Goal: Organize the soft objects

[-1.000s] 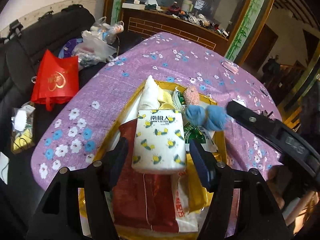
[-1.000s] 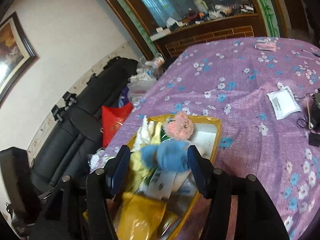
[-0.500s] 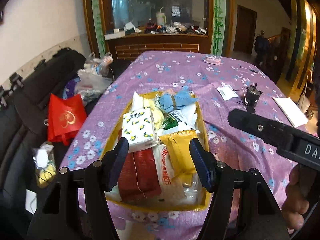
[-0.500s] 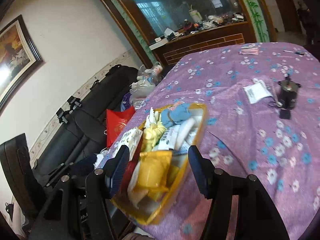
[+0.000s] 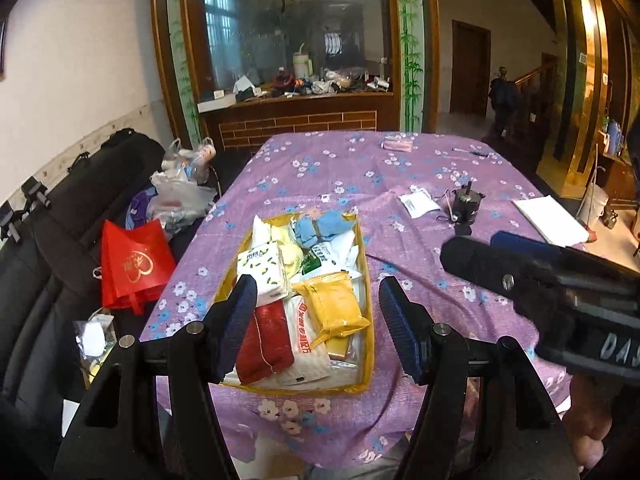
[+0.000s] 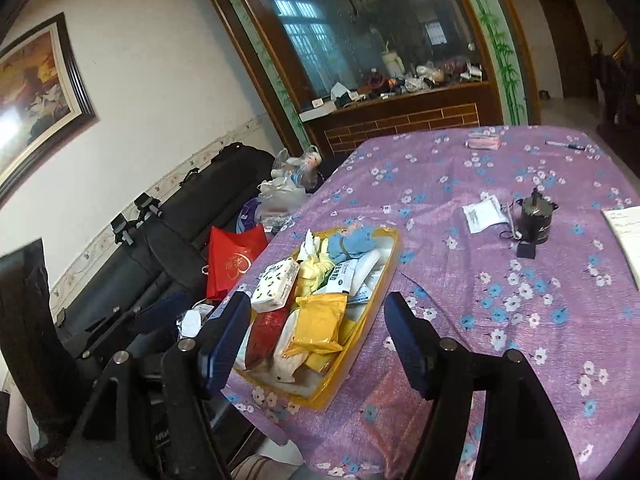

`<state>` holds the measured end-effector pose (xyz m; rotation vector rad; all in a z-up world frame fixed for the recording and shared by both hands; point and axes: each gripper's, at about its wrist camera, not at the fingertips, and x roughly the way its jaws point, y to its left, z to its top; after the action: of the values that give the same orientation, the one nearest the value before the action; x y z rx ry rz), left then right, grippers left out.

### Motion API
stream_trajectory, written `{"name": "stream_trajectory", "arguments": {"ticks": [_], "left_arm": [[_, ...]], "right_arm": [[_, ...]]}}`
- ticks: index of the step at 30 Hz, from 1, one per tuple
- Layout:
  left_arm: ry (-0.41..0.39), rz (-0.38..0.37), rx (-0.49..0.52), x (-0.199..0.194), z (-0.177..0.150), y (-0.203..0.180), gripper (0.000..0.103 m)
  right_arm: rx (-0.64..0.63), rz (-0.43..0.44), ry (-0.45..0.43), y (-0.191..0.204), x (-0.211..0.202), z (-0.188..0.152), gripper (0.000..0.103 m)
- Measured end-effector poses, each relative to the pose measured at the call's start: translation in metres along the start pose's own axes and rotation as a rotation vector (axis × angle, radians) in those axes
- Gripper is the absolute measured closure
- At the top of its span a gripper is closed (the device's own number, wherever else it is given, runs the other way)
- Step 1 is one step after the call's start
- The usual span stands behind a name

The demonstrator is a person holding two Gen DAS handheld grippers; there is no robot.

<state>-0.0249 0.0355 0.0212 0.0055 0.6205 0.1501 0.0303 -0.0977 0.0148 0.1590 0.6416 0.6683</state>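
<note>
A yellow-rimmed tray on the purple tablecloth holds several soft packs. A blue fuzzy toy lies at its far end. Nearer are a bee-print tissue pack, a yellow pack and a red pack. My left gripper hovers open above and in front of the tray's near end, holding nothing. My right gripper hangs back over the tray's near right corner. Its jaws are opening and nothing is between them. The right wrist view shows the tray, toy and tissue pack.
To the right on the table stand a small black canister with a cord, a white packet and a notebook. A pink packet lies at the far end. A black sofa on the left carries a red bag and plastic bags.
Both grippers have drawn back and up from the tray. The blue toy that sat between the right fingers now lies in the tray's far end. The tissue pack lies free of the left fingers.
</note>
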Motion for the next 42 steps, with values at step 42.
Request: {"name": "stream_trajectory", "arguments": {"ticks": [42], "left_arm": [[0.042,0.028,-0.059,-0.005,0.008,0.007,0.039]], "right_arm": [[0.032,-0.048,-0.026,-0.01,-0.027,0.003,0.033]]}}
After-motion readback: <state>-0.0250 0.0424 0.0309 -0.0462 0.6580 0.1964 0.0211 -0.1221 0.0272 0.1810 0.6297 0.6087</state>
